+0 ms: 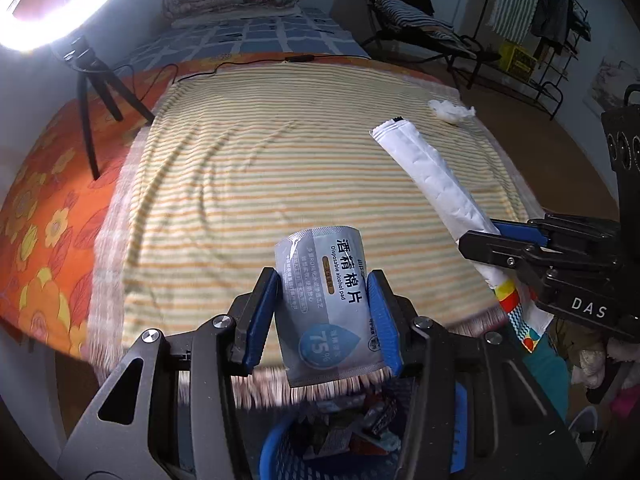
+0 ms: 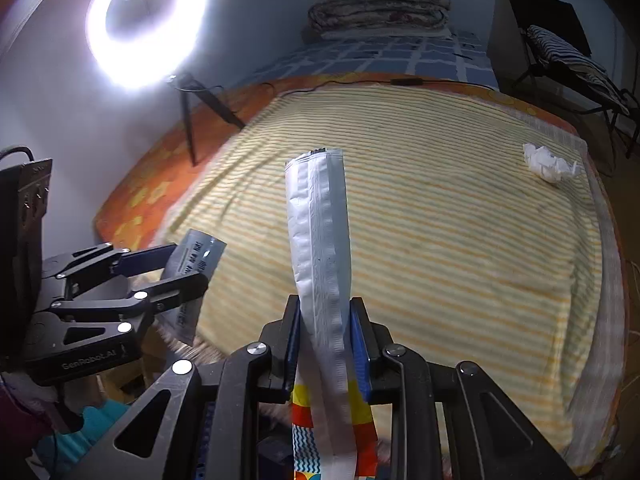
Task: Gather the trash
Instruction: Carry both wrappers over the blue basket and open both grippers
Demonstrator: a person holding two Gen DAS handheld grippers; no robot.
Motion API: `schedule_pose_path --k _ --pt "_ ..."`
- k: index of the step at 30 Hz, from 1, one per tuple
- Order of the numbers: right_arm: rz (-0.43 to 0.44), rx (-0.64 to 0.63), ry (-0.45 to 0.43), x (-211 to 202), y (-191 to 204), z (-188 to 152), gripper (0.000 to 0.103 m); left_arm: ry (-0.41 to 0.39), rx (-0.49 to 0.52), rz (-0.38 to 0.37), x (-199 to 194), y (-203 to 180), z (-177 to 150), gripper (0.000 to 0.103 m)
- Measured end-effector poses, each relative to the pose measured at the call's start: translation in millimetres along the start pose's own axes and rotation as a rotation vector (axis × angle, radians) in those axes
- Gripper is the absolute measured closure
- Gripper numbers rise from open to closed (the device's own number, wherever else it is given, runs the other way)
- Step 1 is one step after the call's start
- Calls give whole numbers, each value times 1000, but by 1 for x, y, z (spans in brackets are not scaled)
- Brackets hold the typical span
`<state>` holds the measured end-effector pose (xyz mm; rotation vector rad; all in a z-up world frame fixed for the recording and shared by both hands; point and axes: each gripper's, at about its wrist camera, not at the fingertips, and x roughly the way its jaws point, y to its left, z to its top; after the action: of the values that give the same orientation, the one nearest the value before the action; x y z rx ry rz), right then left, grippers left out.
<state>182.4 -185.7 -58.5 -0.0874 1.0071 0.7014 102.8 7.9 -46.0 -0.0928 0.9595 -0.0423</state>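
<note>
A grey-blue alcohol pad packet (image 1: pixel 320 256) stands curled between the blue pads of my left gripper (image 1: pixel 322 280), which is shut on it above the bed's near edge. In the right wrist view the same gripper (image 2: pixel 188 264) shows at the left with the packet (image 2: pixel 198 252). My right gripper (image 2: pixel 324 306) is shut on a long white wrapper (image 2: pixel 320 220) with a colourful lower end; the wrapper sticks up and away from the jaws. The left wrist view has that gripper (image 1: pixel 480 234) and wrapper (image 1: pixel 428 172) at the right. A crumpled white tissue (image 1: pixel 452 111) (image 2: pixel 548 164) lies on the striped blanket.
A blue basket (image 1: pixel 276 452) holding several scraps sits below my left gripper, off the bed's edge. The striped blanket (image 1: pixel 240 184) covers the bed. A tripod (image 1: pixel 92 92) with a ring light (image 2: pixel 144 24) stands at the left, a black cable (image 1: pixel 300 58) crosses behind, and a folding chair (image 1: pixel 420 28) is back right.
</note>
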Motion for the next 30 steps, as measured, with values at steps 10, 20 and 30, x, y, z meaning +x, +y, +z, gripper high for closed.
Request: schedule_pose_path --k 10,20,30 --pt "10 -18 -42 -25 36 -45 80 -22 -25 -4 -32 5 -56 56" --pt "37 17 -16 -26 54 -96 80 21 -26 -8 -31 1 -109 56" --pt "47 72 11 -10 59 -138 80 77 -6 -4 -16 -9 -143 56"
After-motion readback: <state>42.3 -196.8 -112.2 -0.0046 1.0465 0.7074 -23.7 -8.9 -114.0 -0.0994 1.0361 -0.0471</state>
